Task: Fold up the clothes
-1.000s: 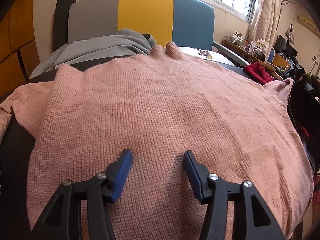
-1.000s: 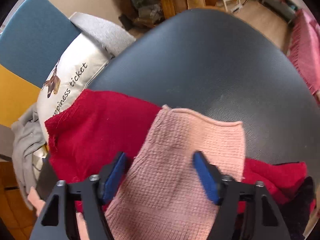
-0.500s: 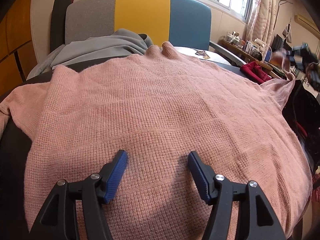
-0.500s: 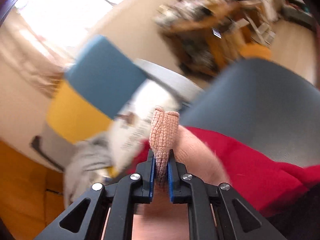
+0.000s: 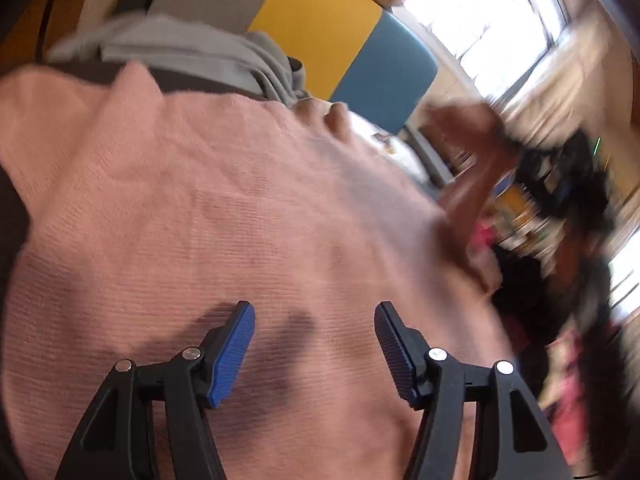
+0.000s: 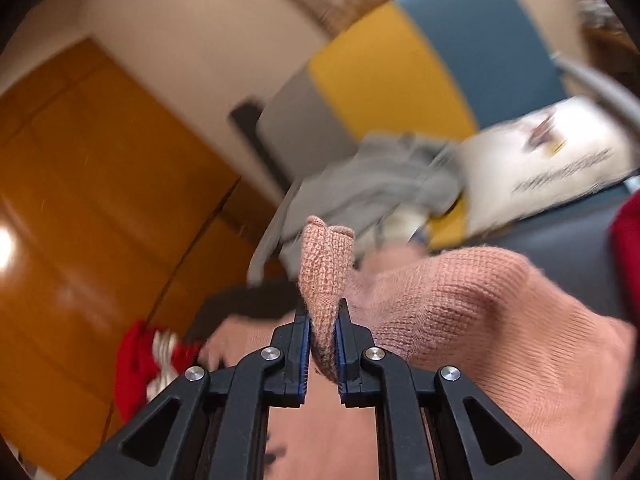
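My right gripper [image 6: 322,354] has gone from standing wide over the sleeve a second ago to being clamped on it: the cuff of the pink sweater [image 5: 248,216] now pokes up between the blue pads at the centre of the right wrist view, and the sleeve trails away to the lower right of that frame. The background there has swung from the dark table to the orange panelling at left and the striped chair [image 6: 404,64] at upper right, so I judge the sleeve is lifted and on its way across the body. My left gripper [image 5: 314,344] stays spread apart with nothing in it, low in its frame over the sweater's body, which fills the middle and left. At the right of that blurred view the raised sleeve shows. The grey garment [image 5: 208,48] lies at upper left, beyond the sweater.
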The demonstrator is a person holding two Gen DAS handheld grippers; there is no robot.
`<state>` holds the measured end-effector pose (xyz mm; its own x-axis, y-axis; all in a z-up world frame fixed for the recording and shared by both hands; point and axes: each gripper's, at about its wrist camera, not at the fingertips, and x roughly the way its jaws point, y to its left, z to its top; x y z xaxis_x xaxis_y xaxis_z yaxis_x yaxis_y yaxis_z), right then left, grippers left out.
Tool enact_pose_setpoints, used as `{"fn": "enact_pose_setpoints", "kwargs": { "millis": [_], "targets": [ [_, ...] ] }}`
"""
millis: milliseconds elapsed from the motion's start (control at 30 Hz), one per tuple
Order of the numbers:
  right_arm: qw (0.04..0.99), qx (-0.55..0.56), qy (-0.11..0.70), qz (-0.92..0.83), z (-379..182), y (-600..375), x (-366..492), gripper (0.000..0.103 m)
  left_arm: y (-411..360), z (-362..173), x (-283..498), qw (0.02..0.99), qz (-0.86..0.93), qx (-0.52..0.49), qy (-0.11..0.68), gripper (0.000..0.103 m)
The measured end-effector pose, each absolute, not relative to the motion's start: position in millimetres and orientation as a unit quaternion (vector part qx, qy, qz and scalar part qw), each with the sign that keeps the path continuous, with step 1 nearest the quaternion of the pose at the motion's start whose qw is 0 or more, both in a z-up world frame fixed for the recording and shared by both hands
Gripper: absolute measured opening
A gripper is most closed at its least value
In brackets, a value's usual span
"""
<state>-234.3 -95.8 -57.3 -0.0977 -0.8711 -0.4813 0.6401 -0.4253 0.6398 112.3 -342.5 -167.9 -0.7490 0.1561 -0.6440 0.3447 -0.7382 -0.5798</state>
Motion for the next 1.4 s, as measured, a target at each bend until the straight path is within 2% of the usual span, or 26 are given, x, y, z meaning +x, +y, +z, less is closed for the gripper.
{"fn": "enact_pose_setpoints", "kwargs": {
  "millis": [167, 267, 300, 400, 433, 633, 933, 1133, 1300, 1333, 1400],
  "targets": [
    [0.527, 0.462, -0.05, -0.711, -115.5, -133.8, -177.5, 0.011, -367.8, -171.5, 111.1, 0.016, -0.83, 0.325, 0.453, 0.063],
    [0.523, 0.468, -0.011, -0.712, -141.7, -138.4, -155.9, 0.021, -379.0, -176.1, 103.9, 0.0, -0.811, 0.32, 0.49, 0.063],
    [0.524, 0.466, -0.003, -0.713, -147.2, -138.3, -151.7, 0.03, -381.3, -177.2, 100.0, -0.005, -0.806, 0.321, 0.497, 0.063],
    [0.526, 0.451, 0.005, -0.721, -152.4, -132.4, -138.7, 0.071, -387.4, -182.0, 82.9, -0.025, -0.787, 0.326, 0.523, 0.063],
    [0.526, 0.442, 0.001, -0.727, -148.9, -127.4, -133.5, 0.076, -388.8, -184.2, 76.0, -0.032, -0.781, 0.329, 0.529, 0.063],
    [0.517, 0.431, -0.048, -0.738, -143.8, -76.4, -104.0, 0.081, -387.2, -196.7, 39.3, -0.034, -0.76, 0.359, 0.54, 0.063],
    [0.465, 0.484, -0.119, -0.732, -199.8, -24.1, -103.3, 0.081, -359.5, -200.5, 26.0, -0.058, -0.728, 0.383, 0.566, 0.063],
    [0.481, 0.463, -0.149, -0.729, -211.0, -16.6, -105.0, 0.086, -344.0, -212.6, 38.5, -0.069, -0.674, 0.358, 0.642, 0.063],
    [0.493, 0.452, -0.126, -0.733, -211.3, -24.6, -101.9, 0.092, -349.2, -220.9, 23.0, -0.048, -0.656, 0.321, 0.681, 0.063],
    [0.494, 0.45, -0.126, -0.733, -211.8, -24.8, -102.0, 0.092, -350.8, -222.4, 20.4, -0.039, -0.656, 0.317, 0.684, 0.061],
    [0.496, 0.45, -0.128, -0.732, -213.0, -24.5, -103.1, 0.092, -352.9, -223.6, 13.0, -0.018, -0.662, 0.319, 0.678, 0.043]
  ]
}}
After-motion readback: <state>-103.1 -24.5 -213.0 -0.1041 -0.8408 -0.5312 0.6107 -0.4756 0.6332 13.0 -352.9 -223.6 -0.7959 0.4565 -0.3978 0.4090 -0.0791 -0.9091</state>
